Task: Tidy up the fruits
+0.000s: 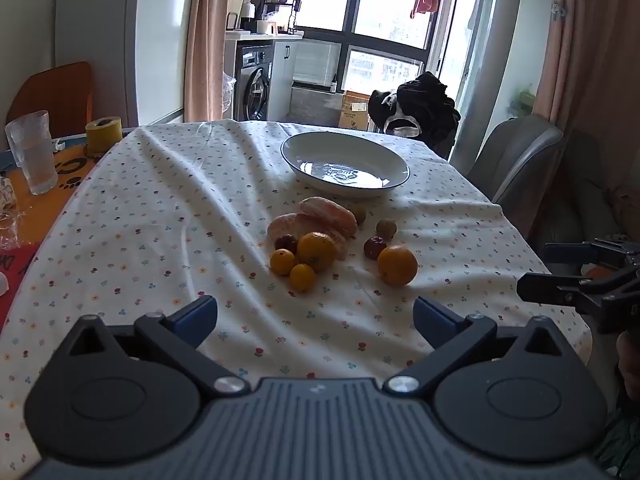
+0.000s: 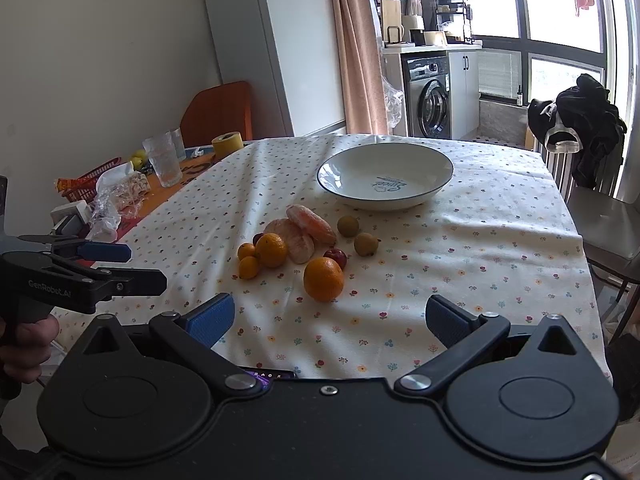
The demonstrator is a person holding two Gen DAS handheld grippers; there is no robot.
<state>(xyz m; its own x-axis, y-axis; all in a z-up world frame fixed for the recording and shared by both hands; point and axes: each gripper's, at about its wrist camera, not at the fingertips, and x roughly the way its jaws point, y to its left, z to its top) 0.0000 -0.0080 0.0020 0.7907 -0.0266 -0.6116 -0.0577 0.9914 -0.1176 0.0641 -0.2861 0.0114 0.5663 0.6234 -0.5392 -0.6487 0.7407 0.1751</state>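
Left gripper (image 1: 316, 320) and right gripper (image 2: 330, 320), both spread wide and empty, hover over the table's near edge. Fruits (image 2: 296, 248) cluster mid-table; empty bowl (image 2: 386, 176) toward the far edge. Risk: rumpled tablecloth (image 1: 160, 220) lets nudged round oranges roll off

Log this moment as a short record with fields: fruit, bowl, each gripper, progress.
fruit: loose cluster on the tablecloth: large orange, peeled citrus halves, small oranges, red fruits, brownish-green fruits
bowl: white bowl beyond the fruit, nothing in it
left gripper: open, holding nothing, short of the fruit
right gripper: open, holding nothing, large orange nearest
progress: no fruit in the bowl yet
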